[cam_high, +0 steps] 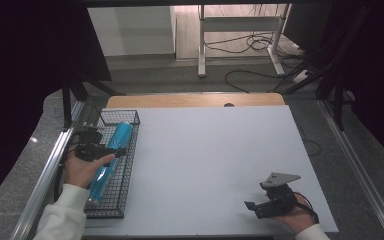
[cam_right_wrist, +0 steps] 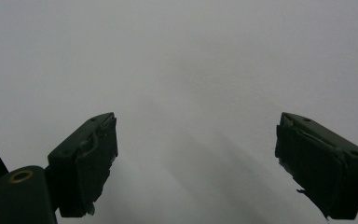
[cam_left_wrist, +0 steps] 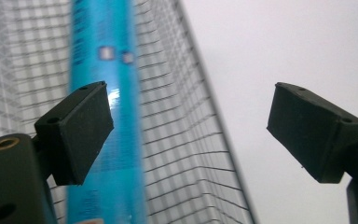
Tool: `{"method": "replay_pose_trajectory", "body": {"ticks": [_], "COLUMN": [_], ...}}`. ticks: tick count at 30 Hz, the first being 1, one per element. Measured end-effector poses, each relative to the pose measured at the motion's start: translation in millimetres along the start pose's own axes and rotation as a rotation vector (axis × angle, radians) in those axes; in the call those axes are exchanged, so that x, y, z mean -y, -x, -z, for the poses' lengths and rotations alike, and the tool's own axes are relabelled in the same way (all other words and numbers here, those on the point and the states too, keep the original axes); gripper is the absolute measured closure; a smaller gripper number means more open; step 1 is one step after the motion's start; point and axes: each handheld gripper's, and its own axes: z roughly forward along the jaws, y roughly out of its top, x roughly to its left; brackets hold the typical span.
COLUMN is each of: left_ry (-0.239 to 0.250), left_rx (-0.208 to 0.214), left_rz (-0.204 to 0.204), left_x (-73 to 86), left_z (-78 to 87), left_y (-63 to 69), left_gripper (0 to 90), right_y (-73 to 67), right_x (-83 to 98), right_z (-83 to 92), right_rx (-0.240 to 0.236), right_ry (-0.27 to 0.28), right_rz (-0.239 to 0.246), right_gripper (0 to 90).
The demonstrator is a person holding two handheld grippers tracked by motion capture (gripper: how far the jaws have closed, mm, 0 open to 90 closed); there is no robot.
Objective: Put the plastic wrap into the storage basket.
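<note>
high view, basket: a black wire basket (cam_high: 114, 196) lies lengthwise at the left edge of the white table (cam_high: 210, 165).
high view, tube: a blue tube (cam_high: 111, 160) lies lengthwise inside the basket, its far end near the basket's far part and its near end toward the person.
high view, left gripper: the left gripper (cam_high: 121, 151) sits over the basket's left side, held by the left hand (cam_high: 82, 170) in a white sleeve; its tips reach across the middle of the tube.
high view, right gripper: the right gripper (cam_high: 250, 207) rests low on the near right part of the table, well apart from the basket, with a grey three-cornered plate on top.
left gripper view, jaws: the two black jaws stand wide apart and released; nothing is pressed between the pads.
left gripper view, tube: the blue tube (cam_left_wrist: 103, 70) runs up behind the left jaw, lying on the basket's mesh (cam_left_wrist: 177, 140); the pads do not press on it.
left gripper view, table: bare white surface past the basket wall.
right gripper view, jaws: spread wide, released, with nothing between them.
right gripper view, table: plain white table (cam_right_wrist: 182, 70) ahead of the jaws.
</note>
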Motion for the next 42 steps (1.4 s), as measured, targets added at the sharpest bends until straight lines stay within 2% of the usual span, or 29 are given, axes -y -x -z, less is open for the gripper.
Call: {"method": "replay_pose_trajectory", "body": {"ticks": [1, 2, 3, 4, 5, 8, 10, 12, 13, 14, 15, 16, 18, 19, 20, 21, 22, 23, 27, 29, 32, 38, 42], "left_ry": [0.0, 0.009, 0.028, 0.04, 0.04, 0.061, 0.078, 0.077, 0.077, 0.068, 0.068, 0.067, 0.063, 0.063, 0.061, 0.048, 0.048, 0.035, 0.025, 0.032, 0.03, 0.034, 0.034], "left_rx": [0.0, 0.005, 0.038, 0.05, 0.05, 0.09, 0.099, 0.139, 0.139, 0.167, 0.167, 0.206, 0.251, 0.251, 0.258, 0.263, 0.263, 0.272, 0.256, 0.242, 0.233, 0.234, 0.236], "left_rz": [0.0, -0.017, -0.045, -0.062, -0.062, -0.108, -0.166, -0.218, -0.218, -0.283, -0.283, -0.319, -0.342, -0.342, -0.358, -0.393, -0.393, -0.416, -0.441, -0.432, -0.421, -0.426, -0.412], "left_x": [0.0, 1.9, 6.1, 8.5, 8.5, 15.9, 23.8, 29.4, 29.4, 35.1, 35.1, 40.9, 46.3, 46.3, 49.2, 54.7, 54.7, 60.3, 67.1, 70.1, 72.7, 73.6, 75.7], "left_z": [0.0, 2.6, 6.9, 8.5, 8.5, 11.1, 12.3, 11.3, 11.3, 9.3, 9.3, 6.6, 2.2, 2.2, -0.8, -6.9, -6.9, -12.4, -17.5, -19.1, -20.2, -19.3, -19.4], "left_y": [0.0, 2.9, 9.4, 13.2, 13.2, 26.1, 43.9, 59.5, 59.5, 76.7, 76.7, 92.6, 106.3, 106.3, 112.8, 123.3, 123.3, 130.0, 133.8, 131.9, 127.8, 127.7, 123.6], "left_gripper": [13.7, 13.7, 13.8, 13.8, 13.9, 14.2, 14.7, 14.7, 14.7, 14.7, 14.7, 14.7, 15.0, 15.3, 15.3, 15.5, 15.6, 15.6, 15.8, 16.2, 16.5, 16.4, 16.2], "right_y": [0.1, 0.2, 0.5, 0.5, 0.5, 0.3, -0.2, 0.3, 0.3, 0.5, 0.5, 0.8, 1.3, 1.3, 1.7, 2.1, 2.1, 2.3, 1.7, 1.4, 1.0, 0.2, -1.3], "right_x": [0.0, -0.1, -0.2, -0.3, -0.3, -0.1, -0.7, -1.3, -1.3, -1.5, -1.5, -1.2, -0.8, -0.8, -0.6, -0.4, -0.4, 0.0, 0.6, 0.9, 0.4, -0.8, -1.0], "right_z": [0.1, 0.1, 0.1, 0.2, 0.2, 1.4, 2.2, 2.8, 2.8, 3.1, 3.1, 3.6, 4.0, 4.0, 4.2, 4.7, 4.7, 5.2, 5.5, 5.9, 8.9, 12.5, 14.8], "right_rx": [0.0, 0.001, 0.0, 0.001, 0.001, 0.005, 0.009, 0.011, 0.011, 0.011, 0.011, 0.012, 0.017, 0.017, 0.019, 0.022, 0.022, 0.028, 0.032, 0.032, 0.035, 0.051, 0.044], "right_ry": [0.0, 0.001, 0.003, 0.004, 0.004, 0.006, 0.008, 0.014, 0.014, 0.018, 0.018, 0.016, 0.017, 0.017, 0.018, 0.021, 0.021, 0.021, 0.024, 0.03, 0.074, 0.111, 0.128], "right_rz": [-0.001, 0.0, 0.001, 0.001, 0.001, 0.002, -0.005, -0.002, -0.002, -0.005, -0.005, -0.011, -0.013, -0.013, -0.013, -0.016, -0.016, -0.011, -0.005, 0.003, 0.011, 0.011, 0.016], "right_gripper": [13.6, 13.6, 13.6, 13.6, 13.6, 13.6, 13.6, 13.6, 13.6, 13.6, 13.6, 13.6, 13.6, 13.6, 13.6, 13.6, 13.6, 13.6, 13.6, 13.6, 13.6, 13.6, 13.6]}}
